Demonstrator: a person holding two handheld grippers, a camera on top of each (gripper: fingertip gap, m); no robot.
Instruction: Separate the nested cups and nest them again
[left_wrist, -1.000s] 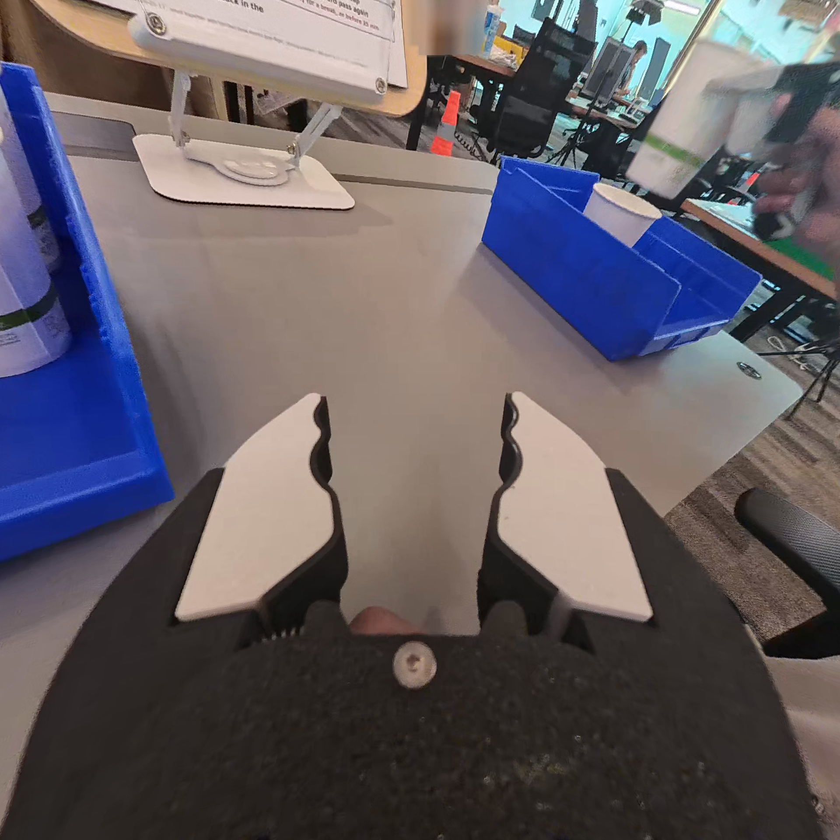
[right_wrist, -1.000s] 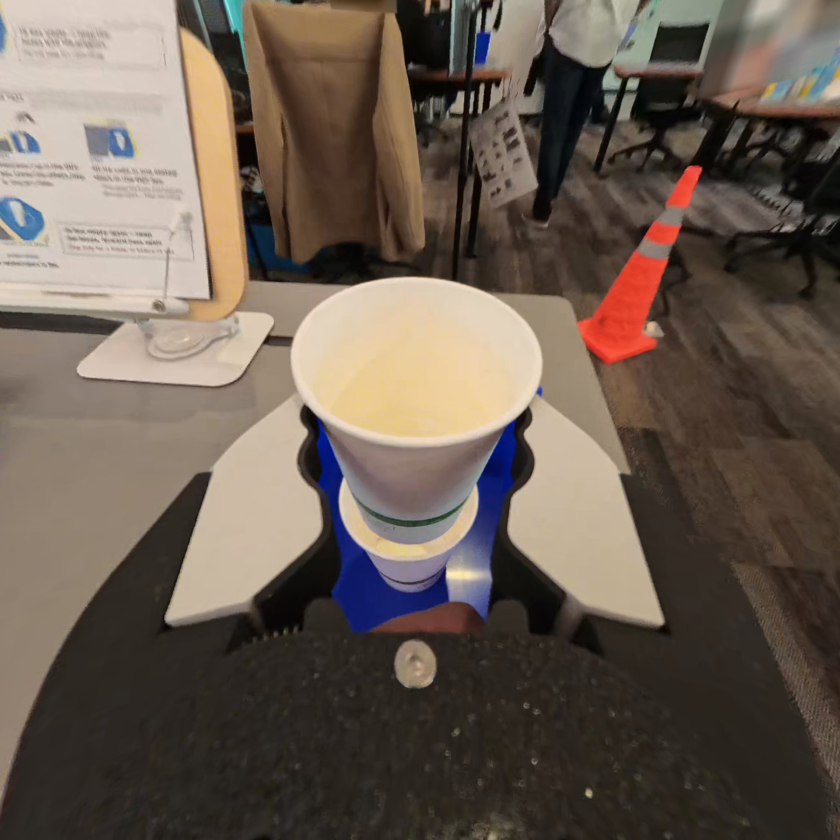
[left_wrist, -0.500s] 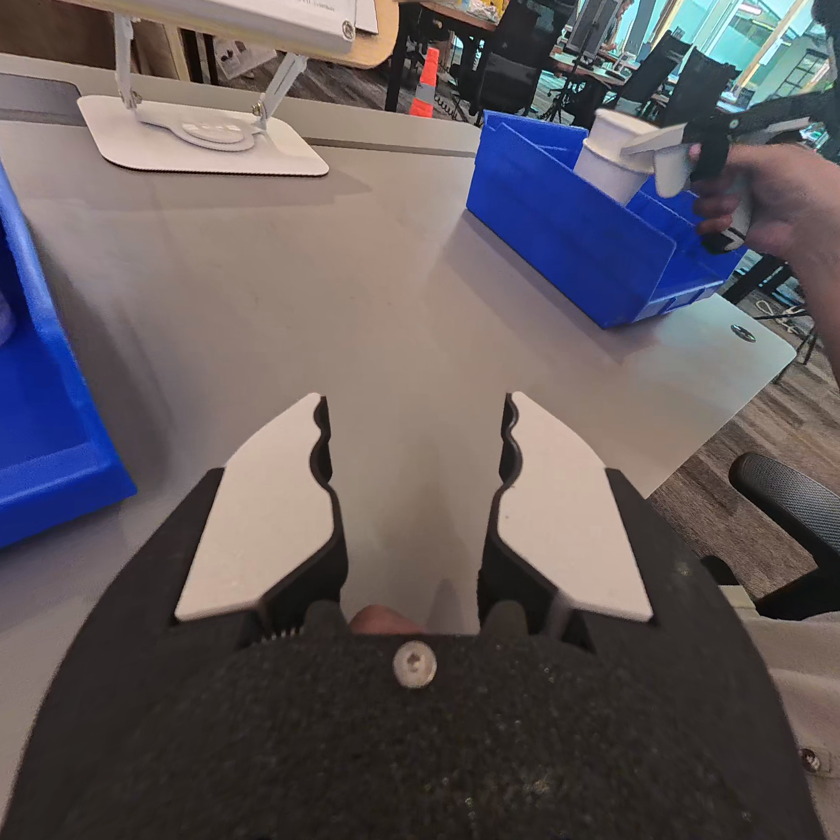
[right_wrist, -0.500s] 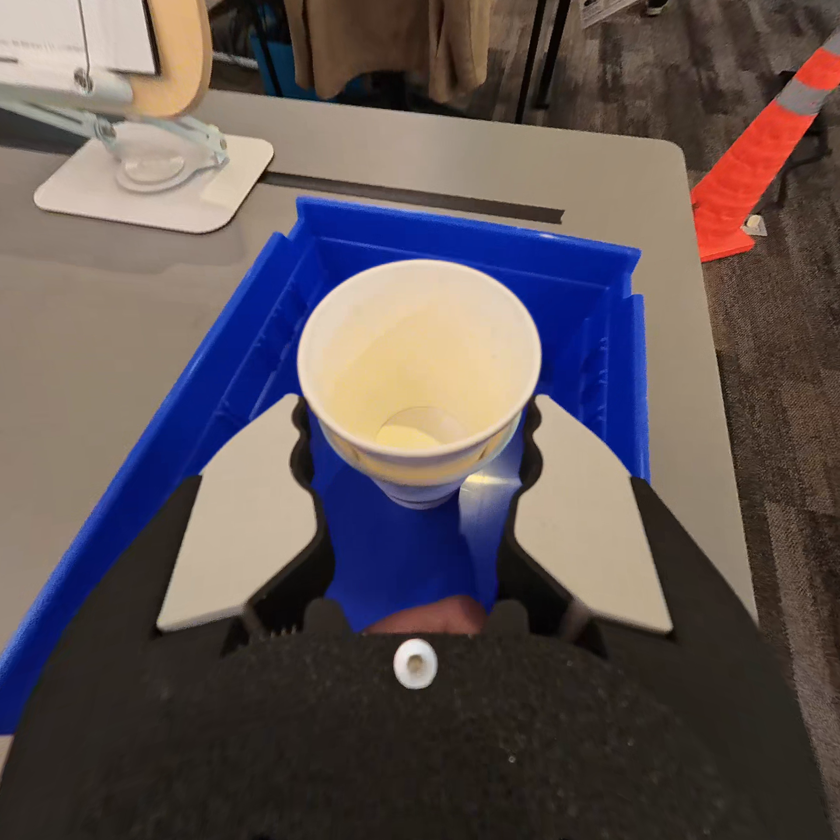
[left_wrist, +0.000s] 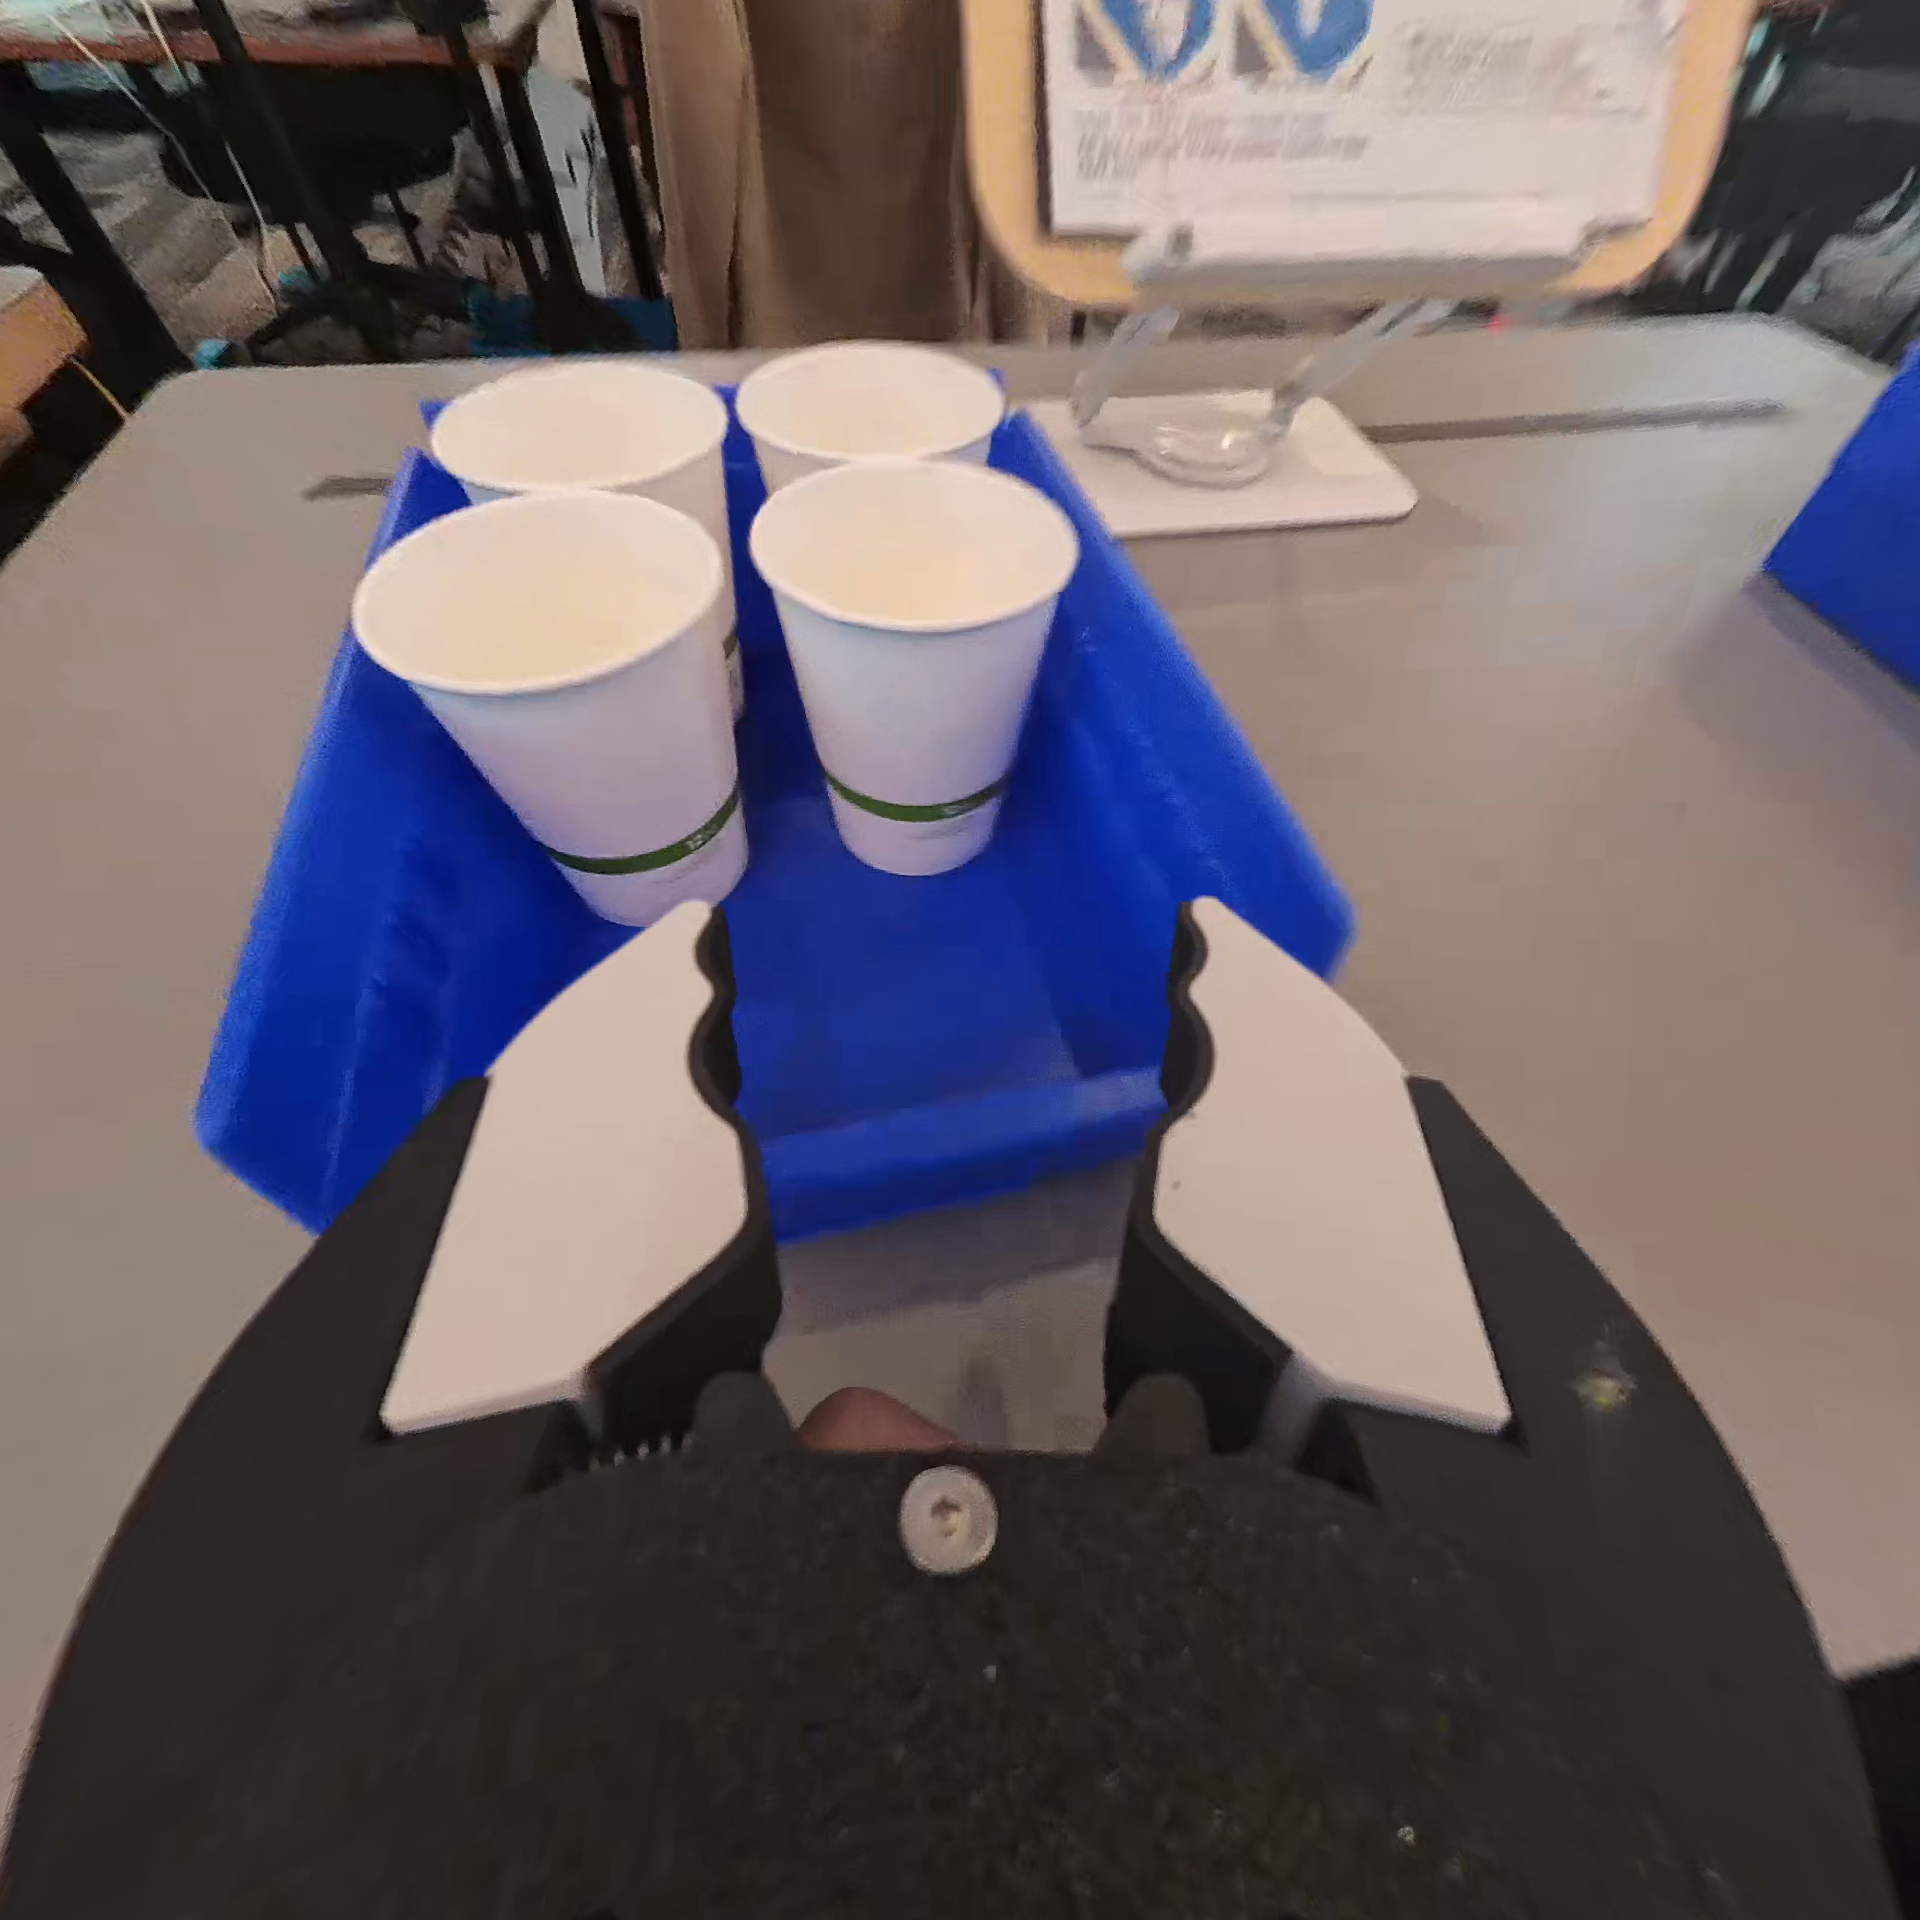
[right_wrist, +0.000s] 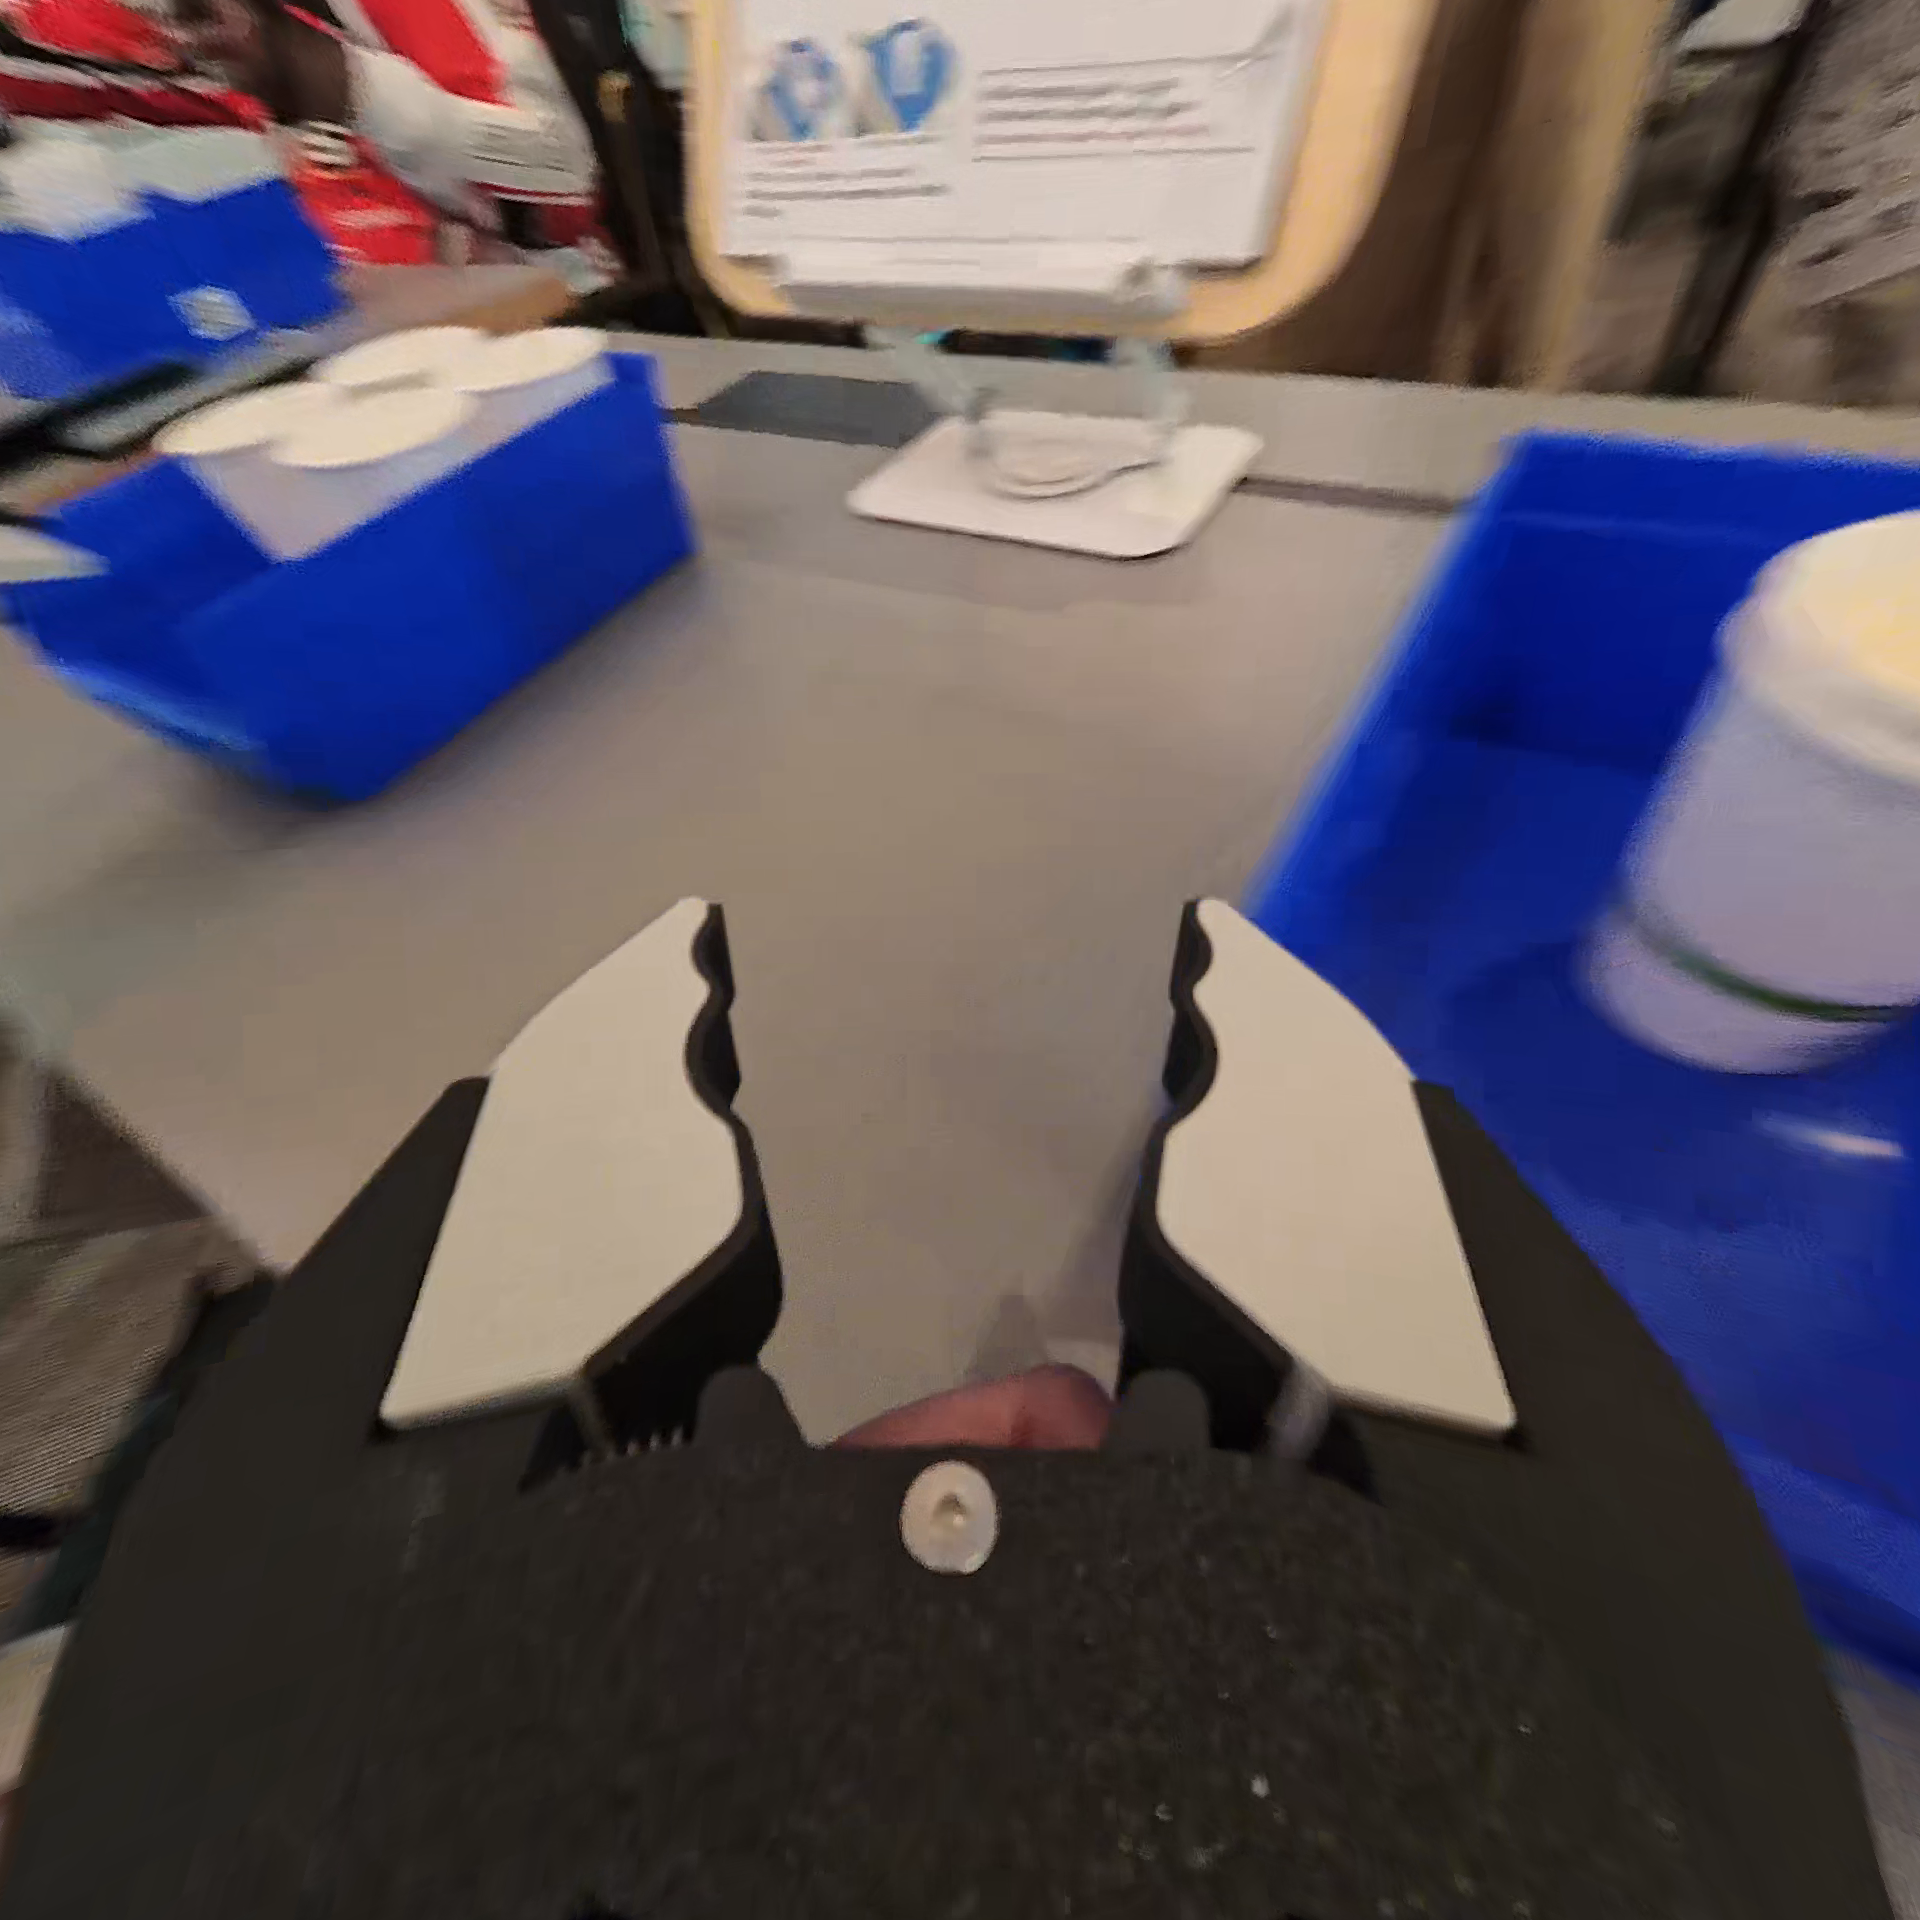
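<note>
Left wrist view: the left gripper (left_wrist: 945, 914) hangs above the near end of a blue plastic bin (left_wrist: 343, 935) on a grey table (left_wrist: 1558, 831), its two white-faced fingers (left_wrist: 582, 1174) spread apart with nothing between them. Four white paper cups stand upright in the far half of the bin, in two rows of two. The near-left cup (left_wrist: 582, 707) and the near-right cup (left_wrist: 914, 665) each carry a green band near the base; the far-left cup (left_wrist: 592, 436) and the far-right cup (left_wrist: 868, 405) show mainly their rims behind them. The near part of the bin floor is bare. Beyond the bin, to the right, a white stand (left_wrist: 1247, 468) holds a wood-edged board with printed sheets (left_wrist: 1340, 125).

Right wrist view (motion-blurred): the right gripper (right_wrist: 951, 914) is likewise parted and empty, over bare table (right_wrist: 935, 779) between two bins. To the far left lies the bin of four cups (right_wrist: 416, 582); to the near right, a second blue bin (right_wrist: 1455, 779) holds a white cup stack (right_wrist: 1787, 810), green-banded near its base, with layered rims at the top; how many cups are nested in it cannot be told. The stand and board (right_wrist: 997, 156) are at the far centre.
</note>
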